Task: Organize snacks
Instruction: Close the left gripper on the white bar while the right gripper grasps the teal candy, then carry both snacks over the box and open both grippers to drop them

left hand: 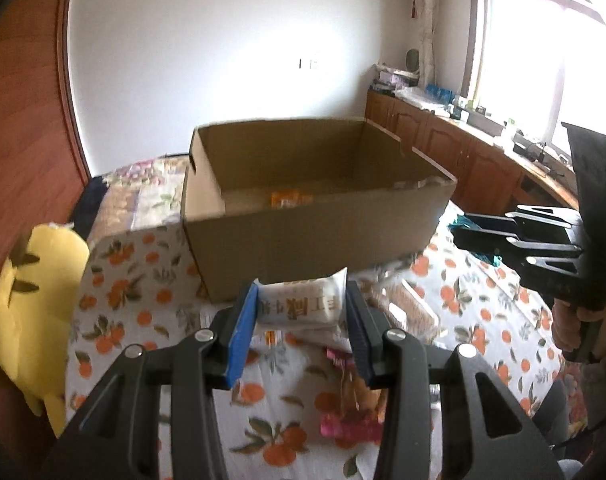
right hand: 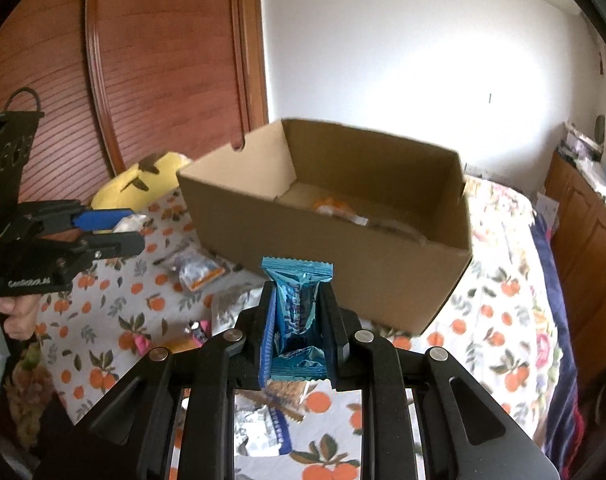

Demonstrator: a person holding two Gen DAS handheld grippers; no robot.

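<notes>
Both tongs (left [left hand: 303, 312], right [right hand: 297, 312]) pinch snacks before the cardboard box [left hand: 303, 236].

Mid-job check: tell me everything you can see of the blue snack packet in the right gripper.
The blue snack packet is a small glossy foil-look wrapper, teal-blue with white print too blurred to read, with crimped zigzag seals at both ends. It stands lengthwise along the right gripper, pinched at its middle between the two fingers, its far end poking out past the fingertips. It is held in the air on the near side of the cardboard box, not yet over the opening. Only the gripper touches it.
</notes>
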